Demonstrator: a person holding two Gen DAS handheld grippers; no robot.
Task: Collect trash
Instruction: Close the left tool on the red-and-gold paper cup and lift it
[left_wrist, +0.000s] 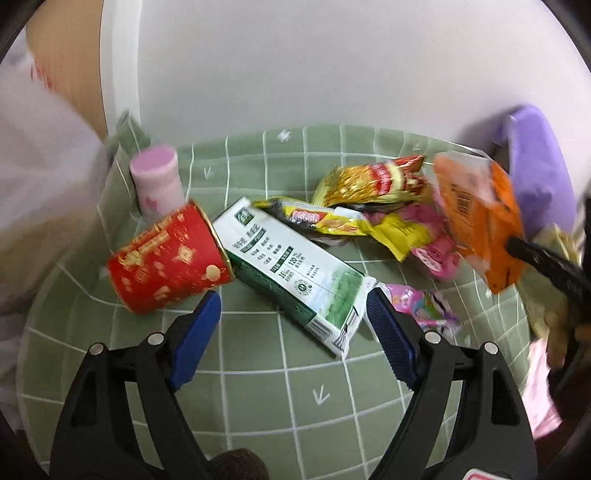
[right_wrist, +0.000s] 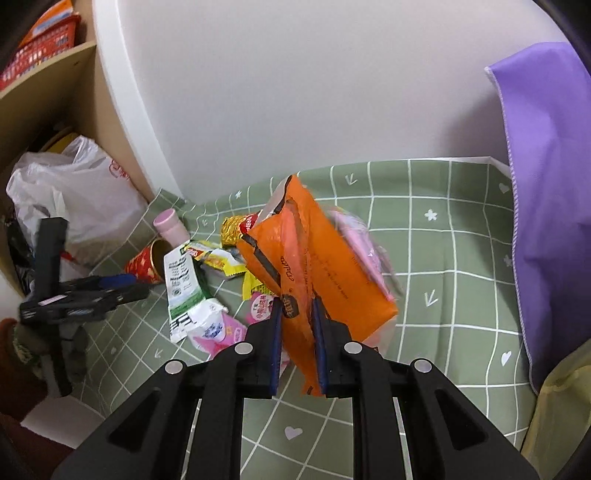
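Trash lies on a green checked tablecloth (left_wrist: 258, 373): a red paper cup (left_wrist: 170, 258) on its side, a green and white milk carton (left_wrist: 295, 269), yellow snack wrappers (left_wrist: 365, 184) and pink wrappers (left_wrist: 424, 306). My left gripper (left_wrist: 291, 306) is open, its blue pads on either side of the carton's near end. My right gripper (right_wrist: 297, 314) is shut on an orange snack bag (right_wrist: 321, 258) and holds it above the table; the bag also shows in the left wrist view (left_wrist: 480, 221). The left gripper shows in the right wrist view (right_wrist: 122, 284).
A pink cylinder (left_wrist: 159, 184) stands behind the cup. A white plastic bag (right_wrist: 74, 199) sits off the table's left side below a shelf. A purple cloth (right_wrist: 546, 184) hangs at the right. A white wall is behind the table.
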